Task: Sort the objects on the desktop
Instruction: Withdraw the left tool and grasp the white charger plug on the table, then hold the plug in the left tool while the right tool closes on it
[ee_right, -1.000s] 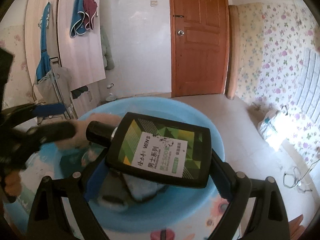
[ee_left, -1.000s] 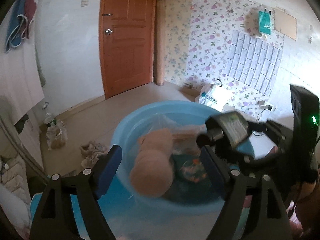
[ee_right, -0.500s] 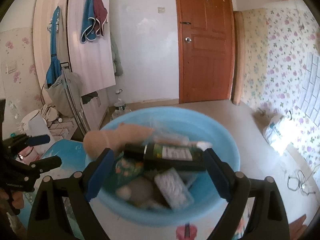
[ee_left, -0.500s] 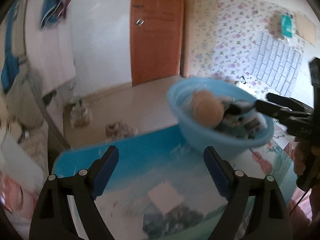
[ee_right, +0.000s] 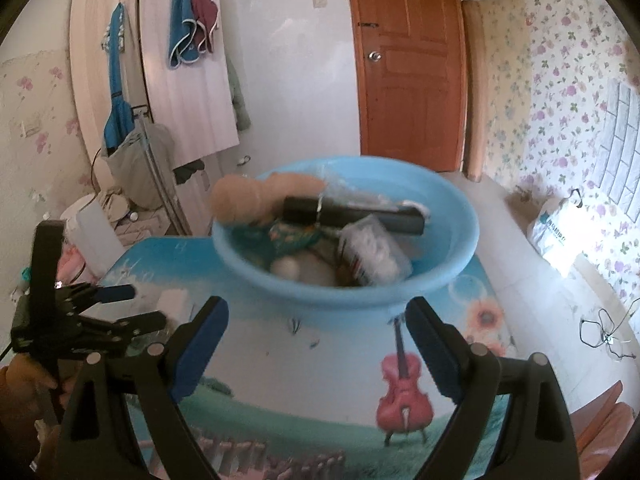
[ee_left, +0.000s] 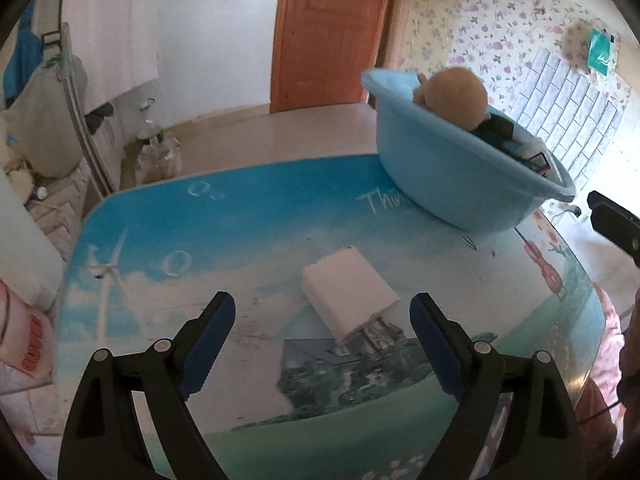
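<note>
Both grippers are released and empty: the left gripper (ee_left: 322, 314) hangs above the white box (ee_left: 349, 295) on the table (ee_left: 240, 216), the right gripper (ee_right: 316, 320) faces the filled basin (ee_right: 452, 276).

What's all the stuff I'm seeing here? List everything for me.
basin: one, light blue, on the table's far side
plush toy: one, tan, leaning over the basin's rim
bottle: one, black, lying across the basin's contents
clear packet: one, whitish, inside the basin
white box: one, flat on the table, ahead of the left tongs
table: one, blue-green scenery print
door: one, brown, closed
towels: blue and maroon, hanging on the wall
left tongs: open, empty
right tongs: open, empty
</note>
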### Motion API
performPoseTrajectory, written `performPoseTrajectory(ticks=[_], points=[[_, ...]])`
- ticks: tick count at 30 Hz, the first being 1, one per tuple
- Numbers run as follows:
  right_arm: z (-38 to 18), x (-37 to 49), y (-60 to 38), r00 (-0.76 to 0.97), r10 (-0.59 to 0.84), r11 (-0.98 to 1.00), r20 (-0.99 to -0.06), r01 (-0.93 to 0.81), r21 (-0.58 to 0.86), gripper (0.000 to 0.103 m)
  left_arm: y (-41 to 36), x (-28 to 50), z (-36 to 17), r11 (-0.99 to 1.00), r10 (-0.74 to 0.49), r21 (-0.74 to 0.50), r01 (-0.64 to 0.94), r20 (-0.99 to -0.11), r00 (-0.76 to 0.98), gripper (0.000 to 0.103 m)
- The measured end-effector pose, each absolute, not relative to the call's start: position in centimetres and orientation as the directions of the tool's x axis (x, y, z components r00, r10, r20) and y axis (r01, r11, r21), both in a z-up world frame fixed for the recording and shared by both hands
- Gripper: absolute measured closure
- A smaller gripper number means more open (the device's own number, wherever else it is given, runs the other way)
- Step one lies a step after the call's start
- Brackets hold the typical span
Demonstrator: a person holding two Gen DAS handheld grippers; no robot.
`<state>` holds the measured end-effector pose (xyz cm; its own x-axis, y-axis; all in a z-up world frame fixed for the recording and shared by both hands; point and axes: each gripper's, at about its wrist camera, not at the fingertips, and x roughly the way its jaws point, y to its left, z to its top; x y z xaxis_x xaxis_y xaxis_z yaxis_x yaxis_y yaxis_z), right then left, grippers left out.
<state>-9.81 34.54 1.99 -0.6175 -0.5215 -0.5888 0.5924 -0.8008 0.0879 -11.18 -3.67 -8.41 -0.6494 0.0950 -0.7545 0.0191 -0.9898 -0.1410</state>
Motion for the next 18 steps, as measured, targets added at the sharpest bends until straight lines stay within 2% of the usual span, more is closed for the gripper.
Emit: performPoseTrajectory(ticks=[3,5,7,8,9,18], points=[[1.4,-9.5,34.4,-0.596,-0.529,-0.792,-0.604,0.603,0.098,0.021,-2.6,-12.1,-8.7,-0.992,0.115,-0.127,-0.027,-0.767,-0.632,0.014],[1.1,-9.6,34.2,-0.576,-0.539,-0.784,-0.614,0.609,0.117,0.023,-1.7,-12.7,-9.0,-0.991,0.133,-0.12,-0.062,-0.784,-0.606,0.016],[0.9,-9.6,34.1,-0.56,-0.551,-0.776,-0.619,0.617,0.132,0.024,-1.2,-13.0,-9.5,-0.991,0.134,-0.109,-0.078,-0.799,-0.586,0.034],[0.8,-9.6,34.0,-0.555,-0.554,-0.772,-0.62,0.621,0.135,0.024,-0.9,-12.9,-9.4,-0.994,0.109,-0.079,-0.077,-0.798,-0.593,0.054],[0.7,-9.4,33.9,-0.553,-0.556,-0.77,-0.621,0.624,0.135,0.024,-0.7,-12.9,-9.3,-0.993,0.112,-0.073,-0.088,-0.797,-0.594,0.058],[-1.2,-9.5,33.2,-0.43,-0.61,-0.721,-0.665,0.65,0.241,0.024,1.7,-11.1,-8.3,-0.964,0.262,-0.17,-0.207,-0.755,-0.601,0.058]])
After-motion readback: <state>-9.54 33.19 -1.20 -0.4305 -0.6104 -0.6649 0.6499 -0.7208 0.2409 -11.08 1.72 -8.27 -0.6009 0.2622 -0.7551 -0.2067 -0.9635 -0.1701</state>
